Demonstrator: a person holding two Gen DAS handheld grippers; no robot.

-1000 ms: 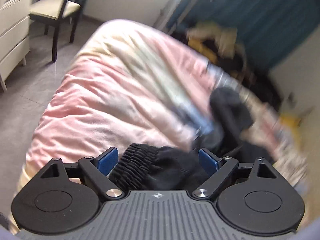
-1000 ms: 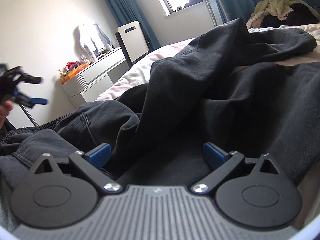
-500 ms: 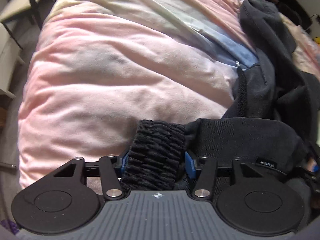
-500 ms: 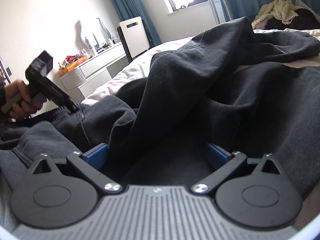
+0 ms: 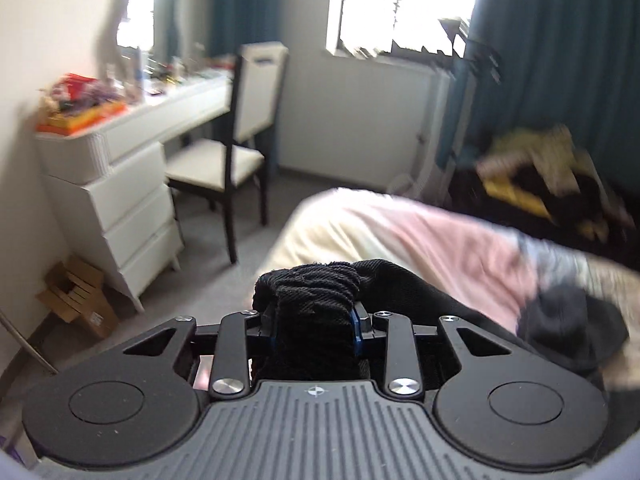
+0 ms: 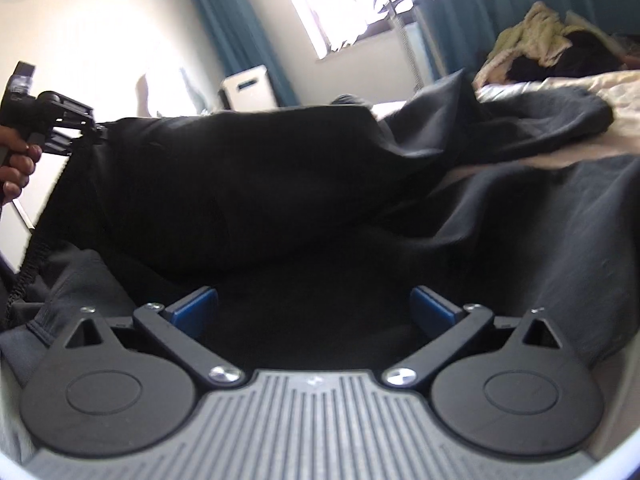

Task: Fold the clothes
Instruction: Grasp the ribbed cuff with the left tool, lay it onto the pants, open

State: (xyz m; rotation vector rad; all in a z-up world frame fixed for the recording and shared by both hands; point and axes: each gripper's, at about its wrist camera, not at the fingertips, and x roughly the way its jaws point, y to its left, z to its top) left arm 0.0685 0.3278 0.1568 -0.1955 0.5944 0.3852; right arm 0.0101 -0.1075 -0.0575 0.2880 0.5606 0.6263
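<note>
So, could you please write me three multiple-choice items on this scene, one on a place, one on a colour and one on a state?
1. Where does the chair stand?
A. beside the white dresser
B. on the bed
C. behind the curtain

2. What colour are the right gripper pads?
A. red
B. blue
C. yellow

3. What is the state of the left gripper?
A. wide open
B. shut on nothing
C. shut on the waistband

Answers:
1 A: the chair sits at the dresser's side.
2 B: both pads show blue.
3 C: ribbed black fabric is pinched between its fingers.
</note>
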